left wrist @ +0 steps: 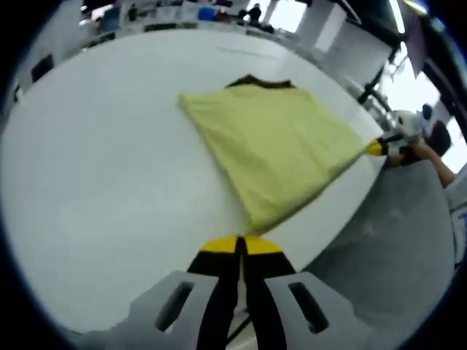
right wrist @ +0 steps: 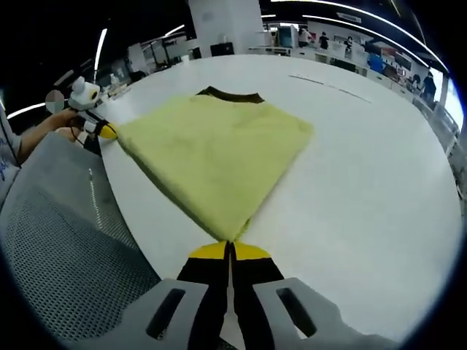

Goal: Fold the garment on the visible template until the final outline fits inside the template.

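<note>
Yellow-tipped jaws of the left hand-held gripper (left wrist: 241, 246) and the right hand-held gripper (right wrist: 229, 249) were each clamped on a near corner of the yellow garment (left wrist: 273, 149), which lay folded on the white worktop (left wrist: 95, 168), dark collar at its far edge. Judged mid-fold, the next move called for carrying both corners evenly toward the collar.

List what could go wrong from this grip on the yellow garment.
1. Both grippers pinch only corner tips of the yellow garment: the right gripper and left gripper could lose the fabric if tension rises.
2. The held corners sit near the white table's edge, so a dropped corner might hang off it.
3. No template outline is discernible, so fit may be misjudged.
</note>
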Demonstrator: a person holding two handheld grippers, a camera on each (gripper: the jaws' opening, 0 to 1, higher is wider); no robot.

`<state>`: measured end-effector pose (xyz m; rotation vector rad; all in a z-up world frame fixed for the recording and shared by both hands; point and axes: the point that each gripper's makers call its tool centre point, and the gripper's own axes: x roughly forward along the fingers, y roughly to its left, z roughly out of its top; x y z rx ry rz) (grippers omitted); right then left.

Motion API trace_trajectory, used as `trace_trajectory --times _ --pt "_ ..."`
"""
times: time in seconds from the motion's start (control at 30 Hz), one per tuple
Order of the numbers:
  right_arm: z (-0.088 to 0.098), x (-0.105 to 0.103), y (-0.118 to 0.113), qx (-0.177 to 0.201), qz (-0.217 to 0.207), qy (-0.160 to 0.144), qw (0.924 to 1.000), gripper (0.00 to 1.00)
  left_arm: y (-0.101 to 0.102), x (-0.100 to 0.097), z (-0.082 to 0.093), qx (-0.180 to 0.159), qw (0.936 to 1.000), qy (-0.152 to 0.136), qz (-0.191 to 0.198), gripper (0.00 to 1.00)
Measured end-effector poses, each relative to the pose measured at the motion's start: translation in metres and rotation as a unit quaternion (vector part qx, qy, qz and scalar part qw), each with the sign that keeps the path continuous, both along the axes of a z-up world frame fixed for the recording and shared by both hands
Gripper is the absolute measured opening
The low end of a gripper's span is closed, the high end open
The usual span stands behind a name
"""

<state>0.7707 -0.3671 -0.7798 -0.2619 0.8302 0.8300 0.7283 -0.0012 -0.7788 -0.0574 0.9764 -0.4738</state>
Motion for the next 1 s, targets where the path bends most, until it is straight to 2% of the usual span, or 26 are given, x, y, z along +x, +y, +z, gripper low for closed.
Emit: trace_trajectory --times 0.07,0.17,0.27,0.4,0.5,0.57,0.67,0.77,0.83,0.93,1.0 --pt "0.000 0.000 0.000 -0.002 0.001 0.000 1.0000 0.01 -0.003 -0.002 0.001 -0.006 1.0000 0.000 0.005 0.00" --pt "0.001 0.001 -0.002 -0.021 0.006 -0.018 0.9996 0.05 -0.007 -0.004 0.005 -0.013 0.9999 -0.005 0.004 0.00" --pt "0.005 -0.002 -0.004 -0.028 0.004 -0.022 0.9993 0.09 -0.010 0.001 0.016 -0.028 0.9991 -0.029 0.011 0.00" --pt "0.020 -0.004 -0.007 -0.023 -0.007 -0.031 0.9992 0.11 -0.004 0.005 0.033 -0.015 0.9985 -0.051 0.013 0.00" --pt "0.035 -0.004 -0.009 -0.026 -0.014 -0.044 0.9986 0.12 -0.008 0.011 0.058 -0.025 0.9963 -0.080 0.018 0.00" --pt "0.046 -0.005 -0.006 -0.016 -0.023 -0.043 0.9987 0.15 -0.012 0.013 0.069 -0.025 0.9955 -0.090 0.013 0.05" --pt "0.068 -0.008 0.005 -0.004 -0.020 -0.050 0.9986 0.20 -0.022 0.020 0.093 -0.018 0.9916 -0.128 -0.010 0.12" --pt "0.088 -0.013 0.015 0.012 -0.016 -0.050 0.9986 0.23 -0.028 0.021 0.107 -0.020 0.9899 -0.138 -0.027 0.13" --pt "0.102 -0.020 0.022 0.015 -0.007 -0.047 0.9987 0.29 -0.031 0.022 0.118 -0.021 0.9886 -0.145 -0.034 0.20" --pt "0.117 -0.027 0.026 0.002 0.017 -0.063 0.9979 0.41 -0.034 0.019 0.135 -0.007 0.9850 -0.164 -0.052 0.29" --pt "0.129 -0.032 0.027 -0.005 0.022 -0.071 0.9972 0.46 -0.038 0.013 0.144 -0.004 0.9845 -0.162 -0.066 0.30"
